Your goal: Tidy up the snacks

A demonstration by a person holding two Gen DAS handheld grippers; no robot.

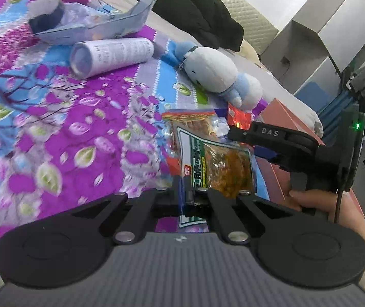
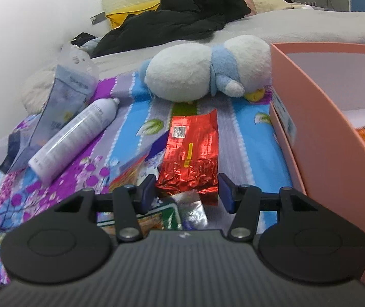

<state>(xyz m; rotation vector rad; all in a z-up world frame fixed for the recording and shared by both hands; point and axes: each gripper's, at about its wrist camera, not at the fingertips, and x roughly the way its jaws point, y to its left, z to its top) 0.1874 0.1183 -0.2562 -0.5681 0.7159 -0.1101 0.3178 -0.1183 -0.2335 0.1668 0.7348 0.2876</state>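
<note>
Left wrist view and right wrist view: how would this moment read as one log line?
left tool shut on green snack packet | right tool open, straddling red foil packet | pink box at right

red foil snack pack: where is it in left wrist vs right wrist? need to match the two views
Left wrist: the red foil pack shows only partly, right of centre, behind the green snack bag and the right gripper.
Right wrist: it lies centre frame on the bedspread, just ahead of the open fingers.
Shared landmark: the white-and-blue plush toy, just beyond the pack in both views.
</note>
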